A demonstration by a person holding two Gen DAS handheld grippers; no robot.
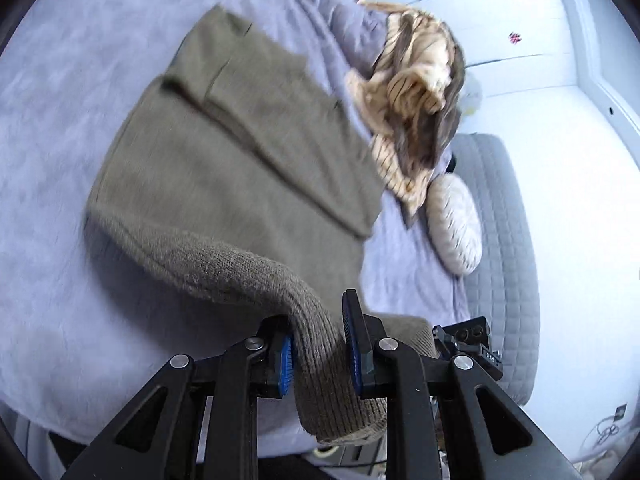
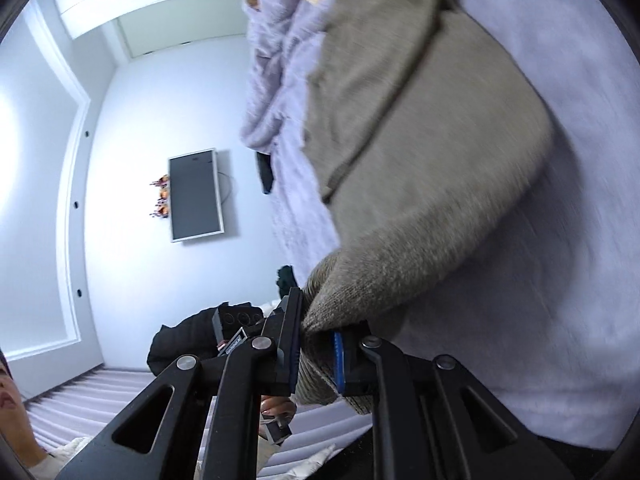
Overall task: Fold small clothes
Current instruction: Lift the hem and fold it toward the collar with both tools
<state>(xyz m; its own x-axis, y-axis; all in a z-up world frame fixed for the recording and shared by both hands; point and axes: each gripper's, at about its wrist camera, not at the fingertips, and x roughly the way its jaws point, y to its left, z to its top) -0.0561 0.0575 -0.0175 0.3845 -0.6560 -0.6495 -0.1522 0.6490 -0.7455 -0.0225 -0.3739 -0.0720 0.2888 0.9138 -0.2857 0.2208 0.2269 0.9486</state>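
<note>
An olive-grey knitted sweater point(image 1: 224, 152) lies on a lilac fleece blanket point(image 1: 60, 128), its sides folded inward. My left gripper point(image 1: 318, 354) is shut on the ribbed hem at one near corner and lifts it off the blanket. My right gripper point(image 2: 318, 354) is shut on the ribbed hem at the other near corner of the sweater point(image 2: 420, 152), also raised above the blanket point(image 2: 560, 280). The far end of the sweater rests flat. The right gripper's body shows beside the left one in the left wrist view point(image 1: 472, 344).
A heap of beige striped clothes point(image 1: 416, 92) lies beyond the sweater. A round pale cushion point(image 1: 456, 224) and a grey quilted mattress edge point(image 1: 500, 240) are at the right. A bunched lilac blanket fold point(image 2: 272, 80), a wall screen point(image 2: 196, 196) and a person's face point(image 2: 12, 400) show in the right wrist view.
</note>
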